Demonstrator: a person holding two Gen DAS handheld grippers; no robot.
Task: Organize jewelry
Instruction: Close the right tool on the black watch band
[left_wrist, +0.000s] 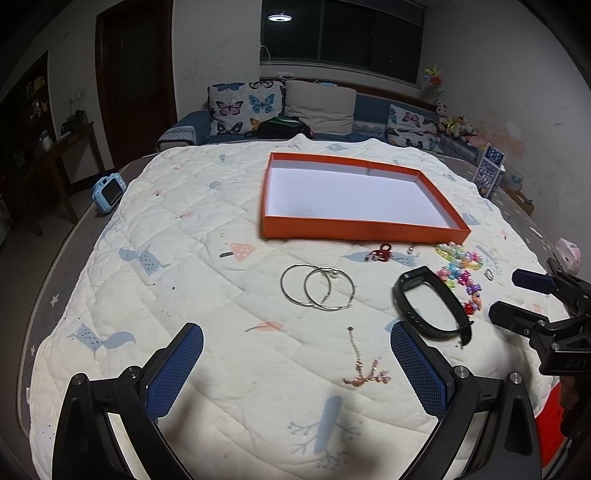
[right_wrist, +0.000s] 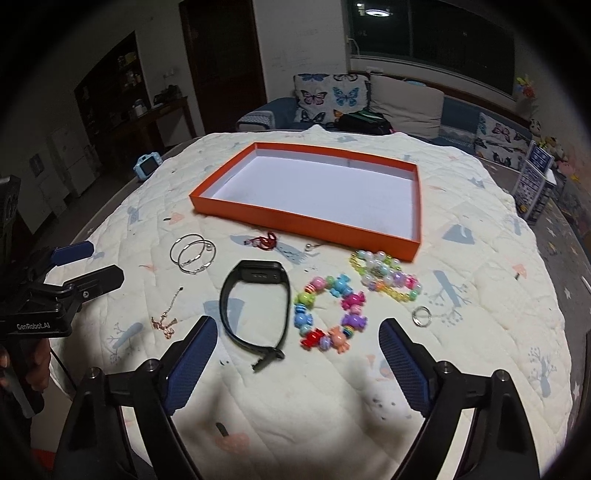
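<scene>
both grippers, left (left_wrist: 295, 354) and right (right_wrist: 297, 352), fingers wide, empty; tray (right_wrist: 295, 221) bare; red trinket (right_wrist: 266, 240) too small to identify.

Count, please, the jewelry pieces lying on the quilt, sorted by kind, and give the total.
Silver hoop bangles: 2
Beaded bracelets: 2
Black wristband: 1
Rose-gold chain: 1
Red cord piece: 1
Small silver ring: 1
Small silver charm: 1
Total: 9

Contents: one orange tray (right_wrist: 306, 218), two silver hoops (right_wrist: 192, 253), one black wristband (right_wrist: 255, 295), two beaded bracelets (right_wrist: 330, 314), one small ring (right_wrist: 422, 316), one pink chain (right_wrist: 166, 321).
</scene>
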